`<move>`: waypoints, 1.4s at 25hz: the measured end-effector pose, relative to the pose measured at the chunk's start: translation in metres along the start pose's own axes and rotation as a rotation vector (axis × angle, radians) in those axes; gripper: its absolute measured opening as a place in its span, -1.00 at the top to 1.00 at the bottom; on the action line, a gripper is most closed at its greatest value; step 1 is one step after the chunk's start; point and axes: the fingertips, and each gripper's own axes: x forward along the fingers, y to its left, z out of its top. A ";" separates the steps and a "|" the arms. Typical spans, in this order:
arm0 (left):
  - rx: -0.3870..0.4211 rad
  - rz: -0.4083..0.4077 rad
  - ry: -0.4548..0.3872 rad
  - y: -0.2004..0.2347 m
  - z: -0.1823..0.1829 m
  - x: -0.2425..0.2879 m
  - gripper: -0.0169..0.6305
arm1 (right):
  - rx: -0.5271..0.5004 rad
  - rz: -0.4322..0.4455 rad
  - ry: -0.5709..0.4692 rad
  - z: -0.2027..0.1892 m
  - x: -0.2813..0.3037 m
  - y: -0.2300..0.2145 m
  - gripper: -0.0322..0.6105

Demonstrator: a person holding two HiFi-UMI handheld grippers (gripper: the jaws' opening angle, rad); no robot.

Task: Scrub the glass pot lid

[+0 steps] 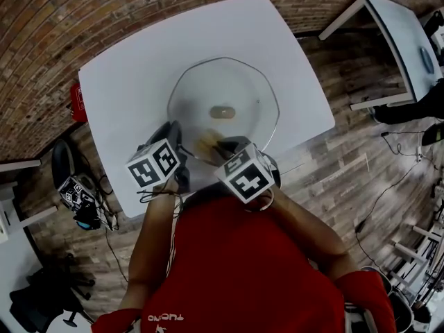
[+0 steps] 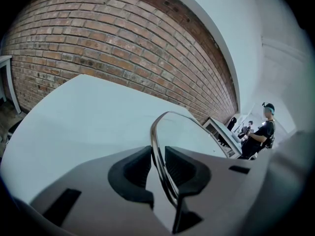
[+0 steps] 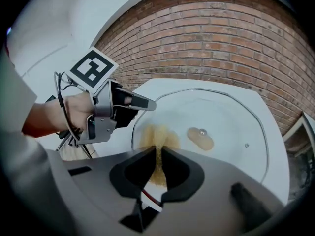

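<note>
Grips the lid [image 1: 236, 82], set in the middle of the table [image 1: 125, 96], by its near left rim with the left gripper [image 2: 157, 163], jaws narrowed onto the metal edge. Rubs a yellow pad [image 3: 156, 136], pinched almost shut in the right gripper [image 3: 158, 155], over the near glass; looks about midway, with the knob [image 1: 223, 110] area and far half probably yet to scrub. Leaves bare table left and beyond, little toward the near edge

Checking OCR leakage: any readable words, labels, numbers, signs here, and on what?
White print on red shirt: upside down, too blurred to read.
Left cube, right cube: square marker patterns only, no words.
Red item by the table: too small to read.
</note>
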 end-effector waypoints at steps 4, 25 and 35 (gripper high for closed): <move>-0.001 -0.005 -0.001 0.000 -0.001 -0.001 0.65 | -0.005 -0.035 0.016 -0.008 -0.005 -0.013 0.74; -0.004 -0.009 -0.001 -0.003 -0.001 -0.001 0.65 | 0.096 -0.149 -0.036 -0.008 -0.035 -0.083 0.74; 0.005 0.001 0.007 -0.003 0.000 0.000 0.65 | 0.066 -0.198 -0.073 0.053 0.007 -0.110 0.74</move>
